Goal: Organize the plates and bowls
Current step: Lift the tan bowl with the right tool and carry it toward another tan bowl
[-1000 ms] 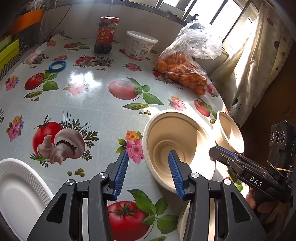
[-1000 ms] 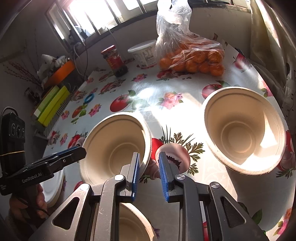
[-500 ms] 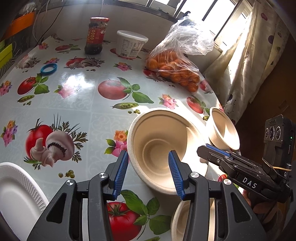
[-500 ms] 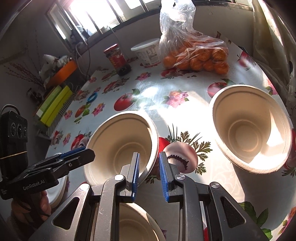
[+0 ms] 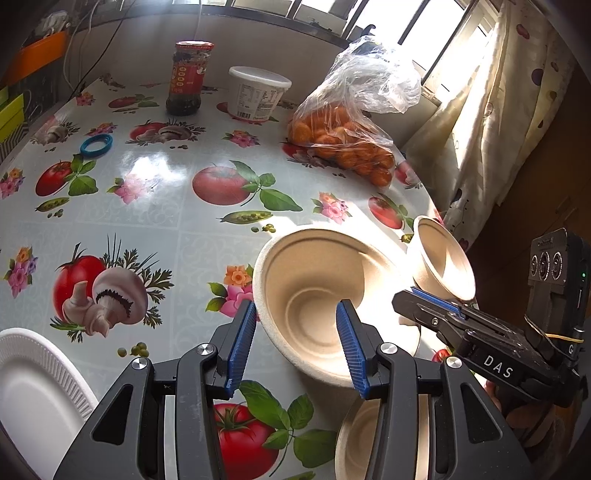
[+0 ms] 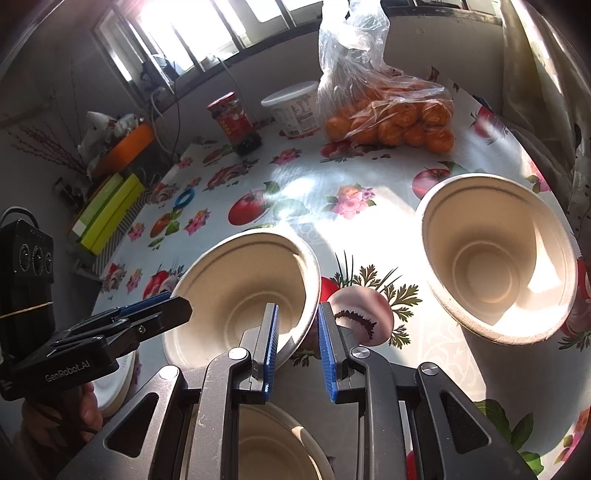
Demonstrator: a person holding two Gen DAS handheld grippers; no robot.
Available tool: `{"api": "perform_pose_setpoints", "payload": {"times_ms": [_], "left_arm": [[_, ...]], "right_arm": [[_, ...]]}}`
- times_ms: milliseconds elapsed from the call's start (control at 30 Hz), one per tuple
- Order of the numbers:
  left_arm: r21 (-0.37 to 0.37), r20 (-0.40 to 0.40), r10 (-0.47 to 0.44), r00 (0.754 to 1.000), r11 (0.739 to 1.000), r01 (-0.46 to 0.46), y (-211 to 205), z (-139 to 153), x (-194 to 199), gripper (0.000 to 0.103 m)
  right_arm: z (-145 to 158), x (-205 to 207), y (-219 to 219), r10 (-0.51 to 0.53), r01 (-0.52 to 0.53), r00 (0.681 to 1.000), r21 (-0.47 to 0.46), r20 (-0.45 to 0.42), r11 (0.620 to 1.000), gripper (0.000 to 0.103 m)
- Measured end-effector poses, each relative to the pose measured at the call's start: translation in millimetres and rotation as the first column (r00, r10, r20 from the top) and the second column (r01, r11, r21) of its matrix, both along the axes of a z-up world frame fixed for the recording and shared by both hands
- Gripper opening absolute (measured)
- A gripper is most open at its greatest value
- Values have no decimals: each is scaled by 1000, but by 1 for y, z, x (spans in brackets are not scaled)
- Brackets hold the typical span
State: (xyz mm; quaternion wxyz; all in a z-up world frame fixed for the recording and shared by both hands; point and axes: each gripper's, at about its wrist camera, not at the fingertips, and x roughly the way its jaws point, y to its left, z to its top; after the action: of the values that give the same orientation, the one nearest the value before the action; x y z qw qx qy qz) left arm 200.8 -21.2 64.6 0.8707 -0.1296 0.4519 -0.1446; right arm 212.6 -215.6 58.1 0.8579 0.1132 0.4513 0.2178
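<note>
Currently the right tool [image 6: 295, 347] pinches the rim of the tilted pulp bowl [image 6: 240, 295] at frame centre; light, thin-walled, grip the rim gently. Left tool [image 5: 295, 343] spread, empty.

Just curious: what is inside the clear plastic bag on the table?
Orange fruits, like mandarins, piled in the plastic bag; any behind the front ones are hidden.

We are seeing strong daylight coming through the windows [image 6: 207, 33] behind the counter [image 5: 159, 218], blowing out the panes. Glare is whitening the glossy cloth mid-counter. Hard shadows are falling inside the bowls [image 6: 498, 258]. Fisheye bending and dark vignetting are spoiling the edges.
</note>
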Motion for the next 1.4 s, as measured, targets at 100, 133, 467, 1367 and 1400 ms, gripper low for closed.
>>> {"api": "perform_pose_setpoints", "payload": {"times_ms": [100, 133, 467, 1367, 1400], "left_arm": [[1, 10, -2, 1000, 1000, 2, 0, 4, -2, 46], [1, 13, -3, 1000, 1000, 3, 0, 5, -3, 46], [2, 46, -3, 999, 1000, 3, 0, 20, -14, 46], [2, 118, -77, 990, 997, 77, -22, 38, -74, 46], [2, 117, -81, 990, 997, 81, -24, 37, -76, 46]], "right_arm": [[5, -3, -2, -2, 2, 1000, 1, 10, 1000, 21], [6, -4, -2, -3, 3, 1000, 0, 14, 1000, 21], [24, -20, -5, -7, 6, 998, 12, 57, 1000, 21], [43, -97, -35, -87, 80, 988, 58, 126, 995, 21], [43, -100, -36, -91, 84, 988, 59, 128, 995, 21]]}}
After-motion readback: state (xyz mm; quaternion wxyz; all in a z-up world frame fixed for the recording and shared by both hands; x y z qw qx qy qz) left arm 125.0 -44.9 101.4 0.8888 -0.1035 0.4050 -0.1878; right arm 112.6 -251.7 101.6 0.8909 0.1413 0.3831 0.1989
